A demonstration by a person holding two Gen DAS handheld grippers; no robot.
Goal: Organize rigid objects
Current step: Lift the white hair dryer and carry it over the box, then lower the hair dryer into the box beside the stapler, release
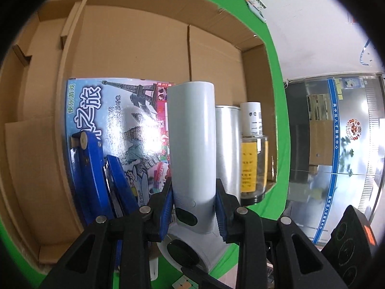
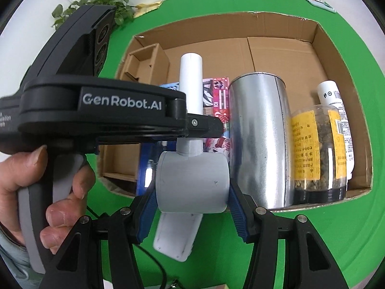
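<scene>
I start with the cardboard box (image 2: 300, 55), lying open on the green table (image 2: 264, 7), its far half bare and its near side already lined with things. Leaning in it on my left is the flat game box (image 1: 105, 125) with the tower picture, next to it the silver can (image 2: 257, 139), then the clear jar (image 2: 312, 154) with yellow labels and the white bottle (image 2: 329, 91) tucked beside the wall. What I am carrying is the white hair dryer (image 2: 192, 180), held over the near rim of the box between the game box and the can. My right hand-held gripper (image 2: 192, 207) is clamped across its fat barrel, and my left hand-held gripper (image 1: 195, 207), with the person's hand (image 2: 36, 192) on its grip in the right view, pinches the handle just above the dark switch, the handle pointing into the box. I judge the dryer a stiff plastic shell, fairly light but top-heavy at the barrel, smooth and rounded enough to roll in the pads. The barrel grip carries the weight; the handle grip steers. The gap beside the can looks narrow, so the barrel could knock the can or jar.
</scene>
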